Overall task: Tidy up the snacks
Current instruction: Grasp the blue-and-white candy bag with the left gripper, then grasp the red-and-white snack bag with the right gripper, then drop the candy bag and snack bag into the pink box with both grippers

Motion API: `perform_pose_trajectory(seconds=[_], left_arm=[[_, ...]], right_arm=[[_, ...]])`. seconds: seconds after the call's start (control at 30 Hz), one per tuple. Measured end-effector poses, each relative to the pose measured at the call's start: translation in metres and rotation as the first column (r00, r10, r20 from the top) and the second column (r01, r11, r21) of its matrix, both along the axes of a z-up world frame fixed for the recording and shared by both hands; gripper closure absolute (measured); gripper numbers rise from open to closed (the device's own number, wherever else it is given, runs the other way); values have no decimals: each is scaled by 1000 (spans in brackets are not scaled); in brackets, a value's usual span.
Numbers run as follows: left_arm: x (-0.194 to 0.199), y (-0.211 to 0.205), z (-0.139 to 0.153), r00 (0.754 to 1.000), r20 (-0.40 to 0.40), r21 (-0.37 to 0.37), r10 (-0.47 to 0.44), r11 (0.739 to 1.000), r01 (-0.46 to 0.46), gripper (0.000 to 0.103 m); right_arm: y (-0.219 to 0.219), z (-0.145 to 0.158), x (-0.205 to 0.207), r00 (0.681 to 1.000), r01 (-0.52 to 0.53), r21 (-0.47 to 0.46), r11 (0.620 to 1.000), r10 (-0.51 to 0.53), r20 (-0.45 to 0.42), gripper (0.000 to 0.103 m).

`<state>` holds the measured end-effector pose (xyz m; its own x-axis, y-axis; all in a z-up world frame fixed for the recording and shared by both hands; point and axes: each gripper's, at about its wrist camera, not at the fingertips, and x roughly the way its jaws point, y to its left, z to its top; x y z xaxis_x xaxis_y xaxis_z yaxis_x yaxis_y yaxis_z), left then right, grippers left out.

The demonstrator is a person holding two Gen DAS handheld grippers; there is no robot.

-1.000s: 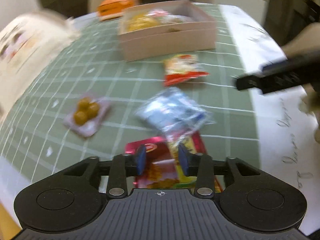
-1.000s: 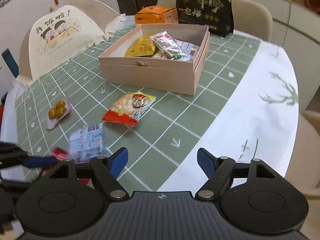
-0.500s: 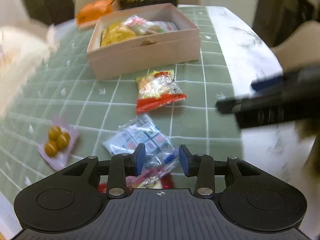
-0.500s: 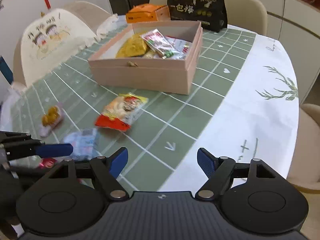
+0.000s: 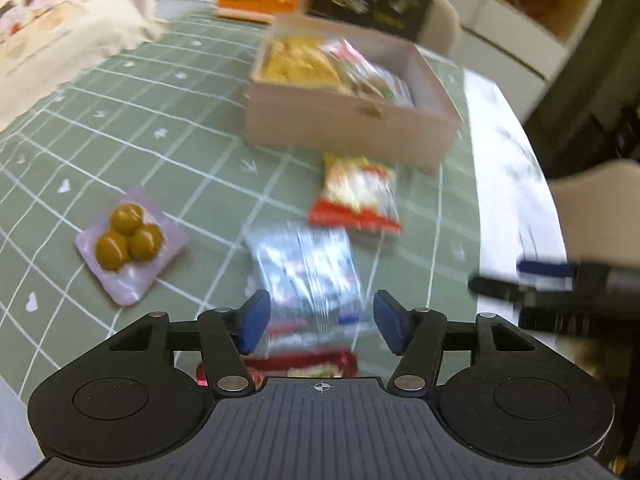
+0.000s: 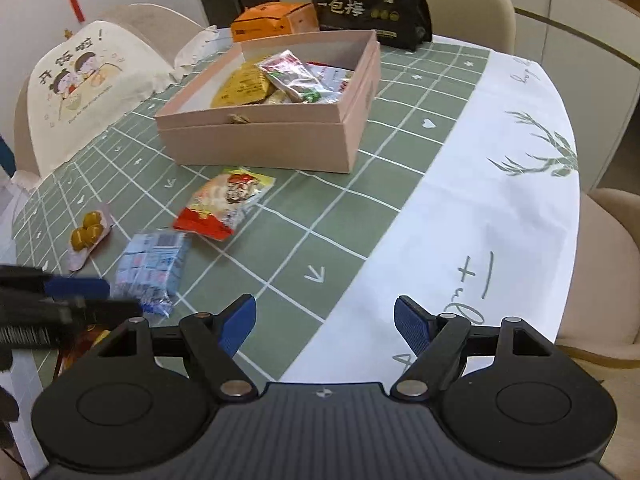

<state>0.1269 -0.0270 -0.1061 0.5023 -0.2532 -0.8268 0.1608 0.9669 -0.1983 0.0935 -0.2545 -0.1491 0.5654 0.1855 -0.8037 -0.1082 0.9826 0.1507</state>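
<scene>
A pink cardboard box holds several snack packets and stands mid-table; it also shows in the left wrist view. In front of it lie a yellow-and-red snack bag, a blue-and-white clear packet, a pack of green plums and a red packet. My left gripper is open just above the near end of the blue packet, holding nothing. My right gripper is open and empty over the tablecloth's green-white border.
An orange carton and a black bag stand behind the box. A cartoon-print cover sits at the left. Beige chairs surround the table. My left gripper shows at the left edge of the right wrist view.
My left gripper has opened wider and moved forward from the red packet to over the blue packet. My right gripper stayed open and shifted slightly.
</scene>
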Motion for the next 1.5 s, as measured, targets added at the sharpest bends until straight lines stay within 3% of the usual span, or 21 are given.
perform_pose_trajectory(seconds=[0.1,0.17,0.33,0.5,0.57,0.6,0.7,0.73,0.83,0.97,1.0,1.1,1.17,1.23,1.3,1.5], left_arm=[[19,-10,-8,999,-33,52,30,998,-29,40],[24,-24,-17,999,-26,141,20,990,-17,33],[33,-41,-30,999,-39,212,-4,977,12,20],[37,-33,-29,999,-41,179,8,984,-1,20],[36,-31,-29,999,-42,177,-10,984,17,31],[34,-26,-28,999,-38,157,-13,987,19,38],[18,4,-21,996,-67,5,52,999,-52,38],[10,11,-16,996,-56,-7,73,997,-73,38],[-13,26,3,992,-12,29,128,991,-128,38],[-20,40,13,985,-31,64,172,983,-170,38],[-21,42,15,984,-30,66,174,983,-172,38],[-22,47,18,984,-30,66,177,982,-175,38],[-21,48,16,984,-42,52,172,984,-170,38],[-22,46,13,986,-54,38,157,987,-155,38],[-21,42,10,989,-63,28,136,991,-134,38],[-30,48,-1,988,-80,-5,134,991,-135,38]], right_arm=[[1,0,1,1000,3,3,1000,-3,-8,26],[1,-3,1,1000,9,9,1000,-9,-23,26],[-3,-8,-5,998,14,23,1000,-13,-57,26],[-10,-8,-11,998,9,-2,1000,-10,-60,26],[-7,-7,-9,998,-9,-15,1000,8,-58,26],[-4,-4,-6,998,-26,-22,999,25,-51,26],[15,10,11,996,-88,-18,996,88,-25,26],[22,13,19,994,-108,3,994,108,-25,24],[48,18,54,992,-124,72,990,126,-28,17],[93,-4,106,993,-68,7,998,69,-95,17],[102,-11,116,991,-60,0,998,59,-119,12],[126,-14,122,991,-79,-74,994,70,-117,11],[130,-13,112,985,-137,-76,988,128,-113,18],[128,-12,98,977,-199,-112,974,188,-105,34],[120,-11,86,969,-242,-152,958,229,-97,34],[64,-2,60,974,-215,-120,969,204,-101,38]])
